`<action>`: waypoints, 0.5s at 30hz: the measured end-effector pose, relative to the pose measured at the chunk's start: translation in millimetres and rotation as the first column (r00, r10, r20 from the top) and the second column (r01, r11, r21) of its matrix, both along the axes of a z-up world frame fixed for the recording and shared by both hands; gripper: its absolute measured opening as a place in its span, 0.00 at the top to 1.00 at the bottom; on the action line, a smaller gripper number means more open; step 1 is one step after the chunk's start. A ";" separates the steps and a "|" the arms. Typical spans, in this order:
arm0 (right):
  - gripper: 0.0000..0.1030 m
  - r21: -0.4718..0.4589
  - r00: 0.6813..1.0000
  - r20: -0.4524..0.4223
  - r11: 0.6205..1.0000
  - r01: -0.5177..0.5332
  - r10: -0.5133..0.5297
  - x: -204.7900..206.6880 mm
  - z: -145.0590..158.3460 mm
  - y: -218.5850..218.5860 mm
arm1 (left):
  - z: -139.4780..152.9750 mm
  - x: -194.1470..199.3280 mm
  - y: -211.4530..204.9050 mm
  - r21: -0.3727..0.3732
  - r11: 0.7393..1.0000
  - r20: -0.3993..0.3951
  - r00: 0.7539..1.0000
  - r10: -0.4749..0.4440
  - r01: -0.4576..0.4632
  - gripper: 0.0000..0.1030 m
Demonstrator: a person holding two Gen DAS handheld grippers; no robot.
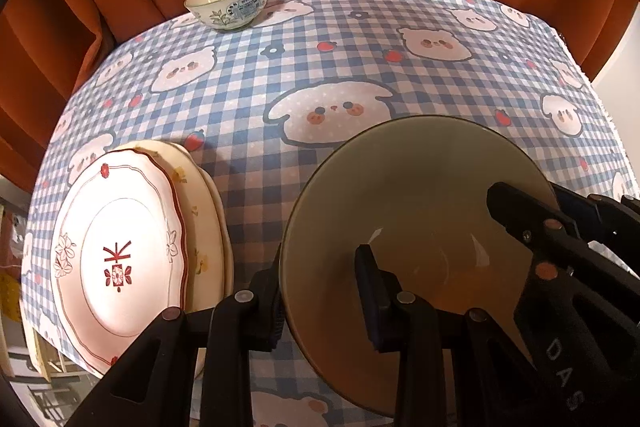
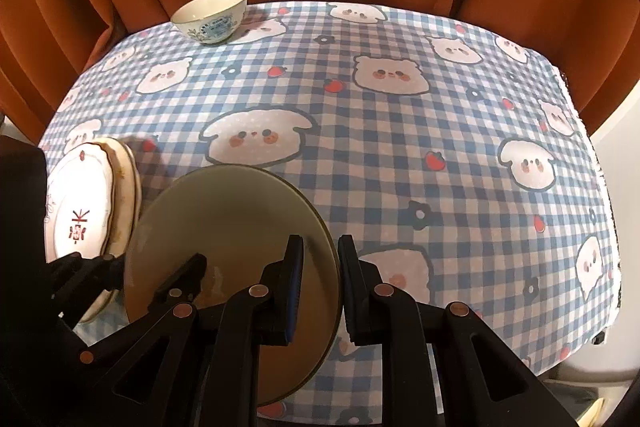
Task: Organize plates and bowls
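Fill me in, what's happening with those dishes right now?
Both grippers straddle the rim of the olive-green bowl, the left gripper on its left side and the right gripper on its right, each with one finger inside and one outside. Whether the jaws actually pinch it is unclear. Beside it, the stacked plates rest on the checked tablecloth. A small floral bowl stands alone at the far edge.
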State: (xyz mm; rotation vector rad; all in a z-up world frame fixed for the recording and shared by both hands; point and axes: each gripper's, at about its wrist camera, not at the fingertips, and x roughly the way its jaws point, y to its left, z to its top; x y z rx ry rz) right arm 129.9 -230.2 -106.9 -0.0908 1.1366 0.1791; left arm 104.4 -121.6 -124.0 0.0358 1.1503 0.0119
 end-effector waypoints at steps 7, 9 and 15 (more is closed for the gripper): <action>0.79 -0.008 0.999 -0.009 0.999 0.053 -0.053 1.8 -3.2 1.2 | -1.0 3.0 3.8 -0.030 0.999 -0.005 0.999 -0.043 0.042 0.65; 0.76 -0.001 0.997 -0.014 0.997 0.073 -0.073 2.0 -1.9 1.6 | 0.3 2.3 4.6 -0.043 0.997 0.003 0.998 -0.065 0.065 0.63; 0.46 -0.001 0.993 -0.022 0.993 0.118 -0.118 -7.5 5.0 7.5 | 14.2 -2.4 13.5 -0.102 0.987 0.043 0.992 -0.117 0.121 0.29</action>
